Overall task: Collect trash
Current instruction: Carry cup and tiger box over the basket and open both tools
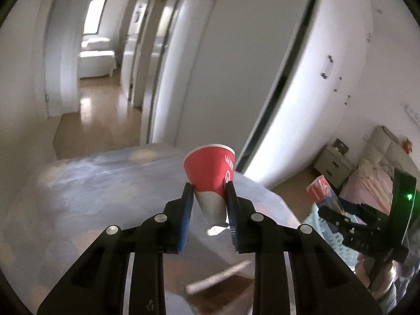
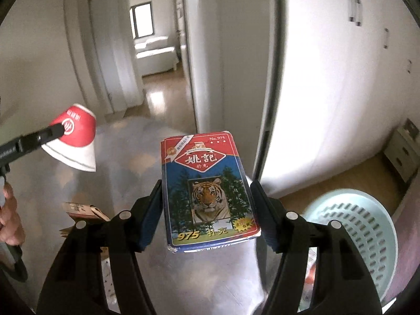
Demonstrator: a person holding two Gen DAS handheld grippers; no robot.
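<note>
A red and white paper cup [image 1: 210, 165] is pinched near its narrow base by my left gripper [image 1: 208, 185], lifted above the table. The right wrist view has the same cup [image 2: 78, 131] at the left, tilted, with one left finger [image 2: 39, 137] across it. My right gripper [image 2: 206, 183] is shut on a blue and red playing-card box [image 2: 202, 157] with a tiger picture, its pads against the box's long sides. At the right of the left wrist view the right gripper [image 1: 341, 218] carries that card box [image 1: 319, 189] over a pale green basket [image 1: 330, 236].
A glossy table [image 1: 105, 183] lies below both grippers, with a small brown carton [image 2: 81, 207] and a flat pale strip [image 1: 218, 278] on it. The perforated green basket [image 2: 362, 225] stands at lower right. White wardrobe doors, a nightstand [image 1: 333, 162] and an open hallway lie beyond. A hand [image 2: 8, 215] holds the left gripper.
</note>
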